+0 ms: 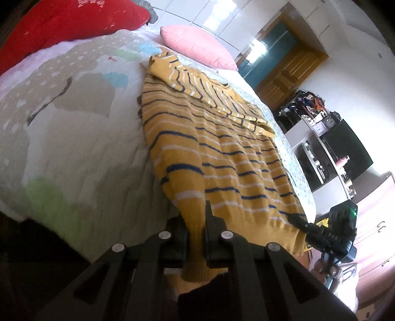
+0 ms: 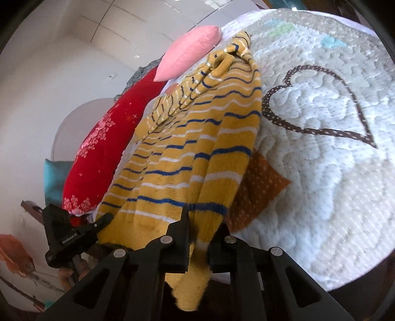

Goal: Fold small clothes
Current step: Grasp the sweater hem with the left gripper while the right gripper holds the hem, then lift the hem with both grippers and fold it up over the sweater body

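Yellow striped sweater [image 1: 222,153] lies on bed quilt [image 1: 74,138], sleeves folded in. Left tool [image 1: 195,237] and right tool [image 2: 200,237] each clamped on one hem corner. Advice: lift both corners level, carry hem toward collar, keep edges aligned, avoid dragging fabric.

The left claw [image 1: 196,237] is clamped on the hem of a mustard striped sweater [image 1: 222,158] spread across a quilted bed [image 1: 74,128]. The right claw [image 1: 300,222] pinches the hem's far corner. A pink pillow [image 1: 197,45] and a red cushion [image 1: 69,22] lie beyond.
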A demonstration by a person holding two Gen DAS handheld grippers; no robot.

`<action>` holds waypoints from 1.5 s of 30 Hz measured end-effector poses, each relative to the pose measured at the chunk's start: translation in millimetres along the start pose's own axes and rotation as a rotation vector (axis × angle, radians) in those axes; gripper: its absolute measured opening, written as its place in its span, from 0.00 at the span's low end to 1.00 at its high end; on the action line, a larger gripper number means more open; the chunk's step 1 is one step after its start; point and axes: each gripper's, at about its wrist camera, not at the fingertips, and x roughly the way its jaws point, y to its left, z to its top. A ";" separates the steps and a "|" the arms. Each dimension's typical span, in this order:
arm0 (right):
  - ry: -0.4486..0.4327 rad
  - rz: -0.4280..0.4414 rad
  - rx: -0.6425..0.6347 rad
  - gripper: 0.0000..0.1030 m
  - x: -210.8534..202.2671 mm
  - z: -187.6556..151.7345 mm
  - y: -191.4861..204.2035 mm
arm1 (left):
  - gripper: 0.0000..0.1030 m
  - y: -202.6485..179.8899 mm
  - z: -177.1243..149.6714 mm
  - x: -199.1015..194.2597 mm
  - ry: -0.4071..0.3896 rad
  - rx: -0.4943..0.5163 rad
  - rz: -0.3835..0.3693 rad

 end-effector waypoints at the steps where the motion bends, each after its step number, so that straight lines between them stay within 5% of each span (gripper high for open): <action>1: 0.004 0.001 0.002 0.11 -4.6 -3.4 -2.1 | 0.09 2.2 -4.4 -2.2 0.006 -0.010 -0.006; 10: 0.040 -0.012 0.060 0.11 -19.6 -29.2 -26.7 | 0.09 10.1 -17.8 -5.9 0.031 -0.050 -0.020; 31: 0.019 0.026 -0.095 0.11 -25.0 22.6 43.3 | 0.09 0.2 5.1 -22.8 -0.017 0.018 -0.064; 39: -0.003 0.124 -0.052 0.12 8.1 95.4 58.3 | 0.09 0.9 86.5 2.4 -0.019 -0.015 -0.116; 45: -0.051 0.059 -0.037 0.12 62.3 190.4 56.3 | 0.09 -9.4 191.0 64.9 -0.011 0.048 -0.047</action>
